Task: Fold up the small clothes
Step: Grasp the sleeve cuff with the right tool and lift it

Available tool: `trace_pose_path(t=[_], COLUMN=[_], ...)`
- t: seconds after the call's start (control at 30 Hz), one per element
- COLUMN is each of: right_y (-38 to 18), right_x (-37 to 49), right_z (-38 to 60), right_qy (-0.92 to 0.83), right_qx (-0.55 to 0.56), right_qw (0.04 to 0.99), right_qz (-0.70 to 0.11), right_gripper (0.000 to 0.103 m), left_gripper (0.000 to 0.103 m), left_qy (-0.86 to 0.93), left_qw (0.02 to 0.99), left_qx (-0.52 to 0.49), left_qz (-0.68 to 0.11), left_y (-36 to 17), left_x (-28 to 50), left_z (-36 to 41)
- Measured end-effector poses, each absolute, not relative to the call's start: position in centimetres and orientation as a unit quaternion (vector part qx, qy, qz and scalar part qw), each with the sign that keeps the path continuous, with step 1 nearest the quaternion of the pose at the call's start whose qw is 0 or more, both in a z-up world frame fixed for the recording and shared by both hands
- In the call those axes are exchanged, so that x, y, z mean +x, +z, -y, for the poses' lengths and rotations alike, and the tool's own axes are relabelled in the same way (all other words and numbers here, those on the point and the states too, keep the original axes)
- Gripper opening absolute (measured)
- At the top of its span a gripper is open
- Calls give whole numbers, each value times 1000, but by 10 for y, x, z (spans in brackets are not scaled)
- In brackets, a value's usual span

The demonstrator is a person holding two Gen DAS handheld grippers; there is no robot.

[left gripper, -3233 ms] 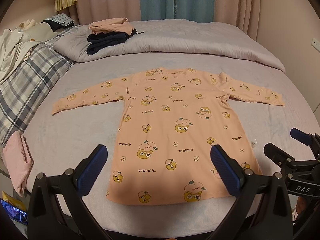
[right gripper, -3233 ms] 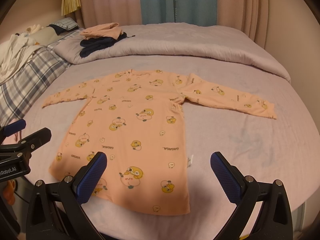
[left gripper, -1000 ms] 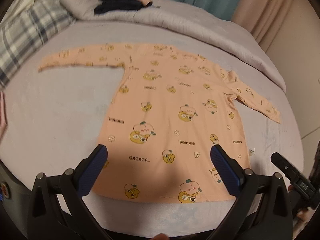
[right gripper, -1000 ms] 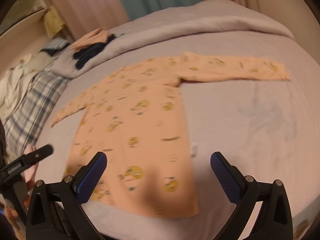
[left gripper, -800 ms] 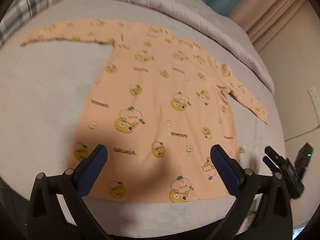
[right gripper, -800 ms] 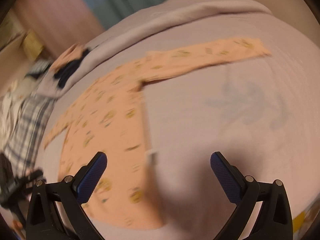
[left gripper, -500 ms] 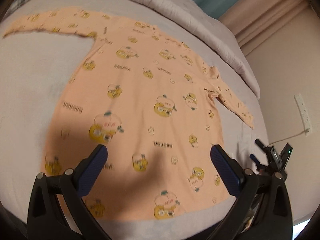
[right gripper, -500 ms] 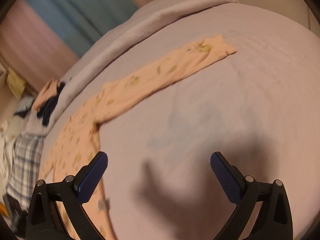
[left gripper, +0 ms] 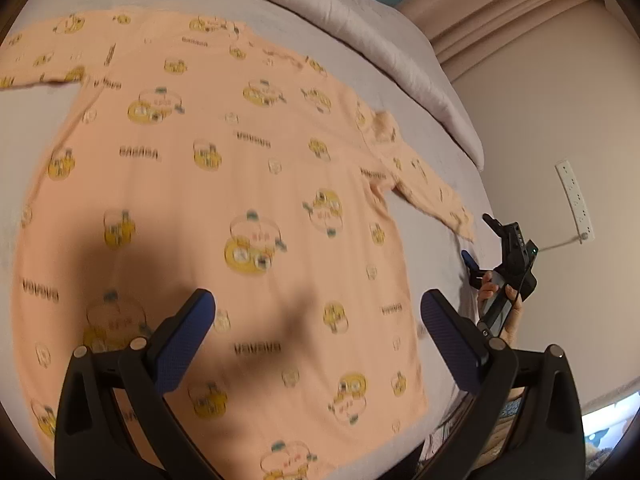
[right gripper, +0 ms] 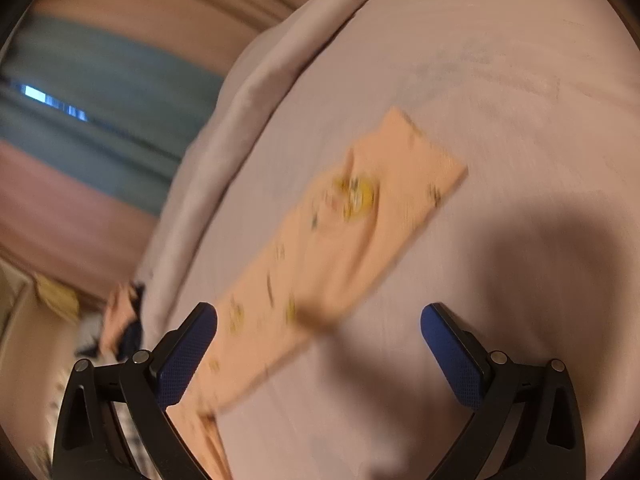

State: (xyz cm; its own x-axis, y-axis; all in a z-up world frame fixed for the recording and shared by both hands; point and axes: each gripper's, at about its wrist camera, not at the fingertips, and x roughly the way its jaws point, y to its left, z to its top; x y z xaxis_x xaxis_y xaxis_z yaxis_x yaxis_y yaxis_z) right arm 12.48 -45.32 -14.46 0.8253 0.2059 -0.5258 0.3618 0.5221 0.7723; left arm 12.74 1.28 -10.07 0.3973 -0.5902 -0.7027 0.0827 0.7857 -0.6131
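One peach printed shirt [left gripper: 248, 184] lies flat on the bed [right gripper: 460, 380]; left gripper [left gripper: 316, 344] and right gripper [right gripper: 318, 344] hover wide open, empty.

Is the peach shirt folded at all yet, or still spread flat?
Spread flat, unfolded. The peach shirt lies open on the bed, and its sleeve stretches straight out. Neither gripper holds any fabric.

A bed [left gripper: 436, 148] covered in a pale lilac sheet fills both views. A peach long-sleeved shirt [left gripper: 240, 184], printed with yellow cartoon faces, lies spread flat on it, sleeves stretched out to either side. One sleeve [right gripper: 340, 240] lies straight across the sheet. A folded lilac duvet [left gripper: 360, 28] runs along the far edge, with a blurred pile of clothes [right gripper: 120, 320] on it.
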Motion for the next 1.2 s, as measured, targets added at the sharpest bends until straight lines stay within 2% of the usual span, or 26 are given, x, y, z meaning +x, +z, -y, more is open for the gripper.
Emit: trace_pose_path(t=[0.07, 0.13, 0.2, 0.23, 0.3, 0.33, 0.4, 0.47, 0.63, 0.83, 1.0, 1.2], right_y=[-146, -147, -149, -149, -151, -153, -158, -162, -130, -46, 17, 35], right_x=[129, 134, 138, 139, 139, 136, 133, 134, 128, 139, 158, 181], right_z=[459, 468, 469, 468, 468, 471, 473, 490, 472, 408, 309, 183], right_qy=[-55, -61, -64, -63, -67, -68, -81, -91, -87, -25, 57, 143], right_qx=[501, 510, 514, 512, 511, 512, 513, 509, 454, 330, 219, 111], right_qw=[818, 815, 813, 814, 814, 813, 809, 810, 849, 915, 948, 955], right_qz=[-278, -268, -267, -267, -268, -268, -275, -278, -255, -230, -223, -234], right_gripper=[96, 86, 70, 67, 48, 42, 13, 5, 5, 5, 5, 4], left_gripper=[103, 103, 103, 103, 103, 102, 102, 102, 102, 102, 102, 102], left_qy=[-201, -189, -181, -173, -164, -160, -153, -150, -137, -129, -126, -113], left_qw=[801, 802, 801, 802, 803, 803, 803, 802, 804, 813, 817, 820], left_qx=[-251, -252, -259, -261, -261, -261, -263, -269, -276, -284, -298, -315], left_qz=[-505, -508, -509, -509, -510, -511, -512, -512, -508, -491, -477, -463], left_y=[-100, -101, -102, -103, -105, -106, -107, -108, -109, -101, -95, -94], left_x=[137, 147, 156, 161, 169, 171, 176, 178, 176, 168, 158, 145], left_z=[-13, -16, -18, -19, -21, -22, -24, -28, -41, -61, -81, -112])
